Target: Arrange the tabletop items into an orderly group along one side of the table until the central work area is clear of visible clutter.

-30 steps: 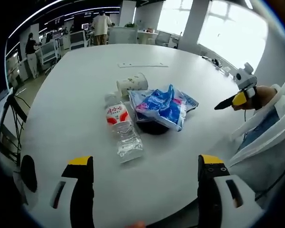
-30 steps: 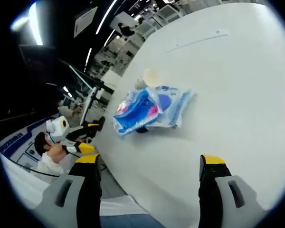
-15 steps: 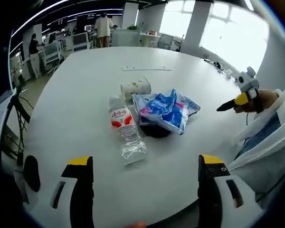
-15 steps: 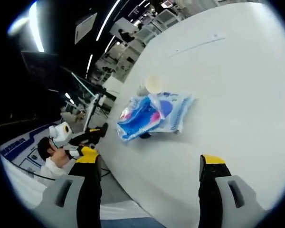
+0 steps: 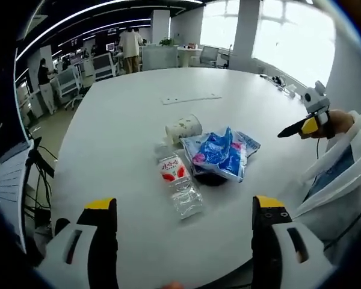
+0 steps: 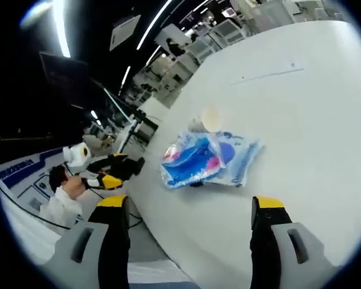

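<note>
A large white round table (image 5: 120,120) holds a small cluster of items near its middle. In the left gripper view, a clear plastic water bottle with a red and white label (image 5: 178,185) lies on its side, its cap end pointing away towards the far side. Just right of it, a crinkled blue, white and pink plastic snack bag (image 5: 221,154) rests partly over a dark round object (image 5: 210,178), which shows only as a black edge under the bag's near side. Just beyond the bottle and bag, a white paper cup with a faint pattern (image 5: 183,127) lies tipped on its side. Farther off, a thin white strip (image 5: 191,99) lies flat on the table, well apart from the cluster.

The left gripper (image 5: 178,208) hangs above the near edge of the table, its yellow-tipped jaws spread wide and holding nothing. The right gripper (image 6: 185,206) is likewise spread wide and unladen, above the table's edge. In the left gripper view it appears at the right, held in a person's hand (image 5: 340,122) with a white sleeve (image 5: 343,165).
</note>
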Motion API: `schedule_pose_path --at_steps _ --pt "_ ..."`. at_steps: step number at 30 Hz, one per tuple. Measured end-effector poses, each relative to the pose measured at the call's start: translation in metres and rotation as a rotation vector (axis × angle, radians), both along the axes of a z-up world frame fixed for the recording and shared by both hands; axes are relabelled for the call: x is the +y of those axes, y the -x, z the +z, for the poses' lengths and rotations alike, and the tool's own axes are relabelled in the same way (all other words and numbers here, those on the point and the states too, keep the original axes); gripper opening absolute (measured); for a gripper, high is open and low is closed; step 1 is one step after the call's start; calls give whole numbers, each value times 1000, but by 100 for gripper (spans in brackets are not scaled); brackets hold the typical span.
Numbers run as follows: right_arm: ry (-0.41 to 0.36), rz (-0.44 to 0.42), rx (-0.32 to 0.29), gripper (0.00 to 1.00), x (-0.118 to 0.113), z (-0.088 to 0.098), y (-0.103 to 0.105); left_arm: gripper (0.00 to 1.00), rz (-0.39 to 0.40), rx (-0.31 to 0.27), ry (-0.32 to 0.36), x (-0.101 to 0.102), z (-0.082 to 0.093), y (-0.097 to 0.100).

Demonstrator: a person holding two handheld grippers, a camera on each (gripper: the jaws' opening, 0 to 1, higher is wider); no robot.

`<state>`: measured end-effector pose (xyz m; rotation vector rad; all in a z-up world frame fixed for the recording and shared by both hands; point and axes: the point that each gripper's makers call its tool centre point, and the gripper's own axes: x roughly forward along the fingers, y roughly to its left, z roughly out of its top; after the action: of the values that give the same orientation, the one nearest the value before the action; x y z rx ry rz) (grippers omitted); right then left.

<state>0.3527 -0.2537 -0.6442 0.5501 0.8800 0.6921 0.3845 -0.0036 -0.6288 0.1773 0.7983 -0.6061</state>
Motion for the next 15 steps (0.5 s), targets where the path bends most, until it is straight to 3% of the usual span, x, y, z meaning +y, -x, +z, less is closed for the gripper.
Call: schedule_pose_path --at_steps 15 --pt "13 13 44 77 -12 -14 2 89 36 50 4 -8 -22 -10"
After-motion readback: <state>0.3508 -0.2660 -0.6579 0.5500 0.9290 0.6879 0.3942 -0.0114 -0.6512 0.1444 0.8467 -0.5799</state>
